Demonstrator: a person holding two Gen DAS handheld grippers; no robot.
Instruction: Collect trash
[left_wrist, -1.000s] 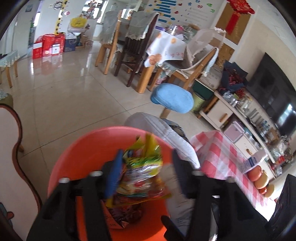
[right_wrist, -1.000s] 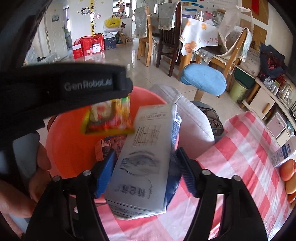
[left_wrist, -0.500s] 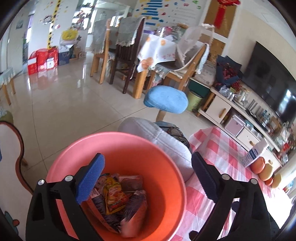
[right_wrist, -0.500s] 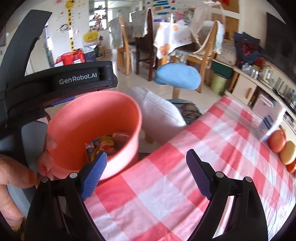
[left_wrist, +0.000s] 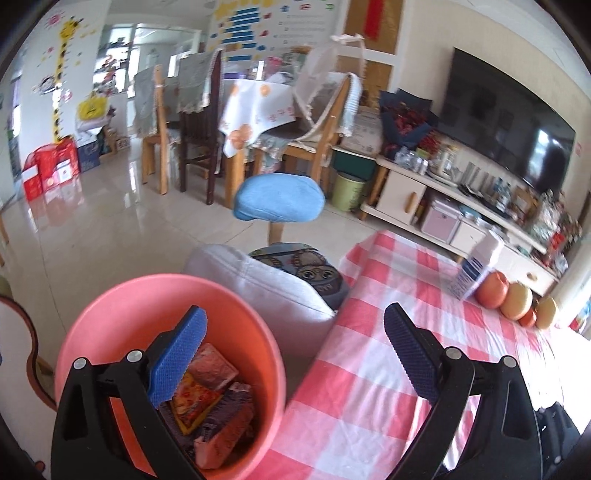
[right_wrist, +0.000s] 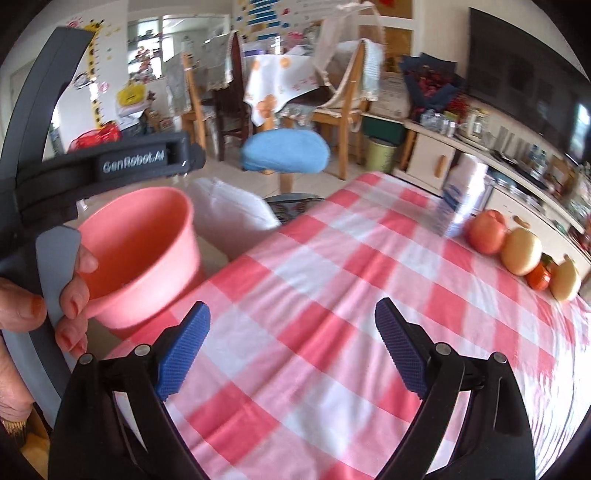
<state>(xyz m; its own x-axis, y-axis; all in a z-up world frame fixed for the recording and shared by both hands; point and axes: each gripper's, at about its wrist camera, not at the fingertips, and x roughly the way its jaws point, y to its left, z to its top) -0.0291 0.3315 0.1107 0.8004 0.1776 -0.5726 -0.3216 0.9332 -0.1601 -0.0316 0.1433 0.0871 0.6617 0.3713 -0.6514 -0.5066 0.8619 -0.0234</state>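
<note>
Both grippers empty, fingers spread wide apart. Left gripper (left_wrist: 295, 354) hangs over the near rim of the orange bin (left_wrist: 110, 314), which stands just off the table edge beside a grey cushion (left_wrist: 255, 284). Right gripper (right_wrist: 291, 354) hovers over bare checked tablecloth (right_wrist: 332, 280), nothing between its pads.

Trash: several crumpled snack wrappers (left_wrist: 207, 402) lie piled in the bottom of the bin. From the right wrist view the bin's inside is hidden by its wall.

On the cloth's far side: a blue-and-white carton (right_wrist: 461, 199) stands upright, touching or just beside a row of fruit (right_wrist: 521, 251). No loose trash visible on the cloth near the grippers.

Judgement: the carton is the likeliest remaining item, if it counts as trash at all; cannot tell whether it is empty.

Risks:
- Reaching across for the carton could knock the fruit, which could roll off the table edge.
- A careless pinch high on the carton may tip it.
- The bin sits below table level; a release from the table side could miss the rim.
- Left gripper dropping lower could catch the rim and tilt the bin.
</note>
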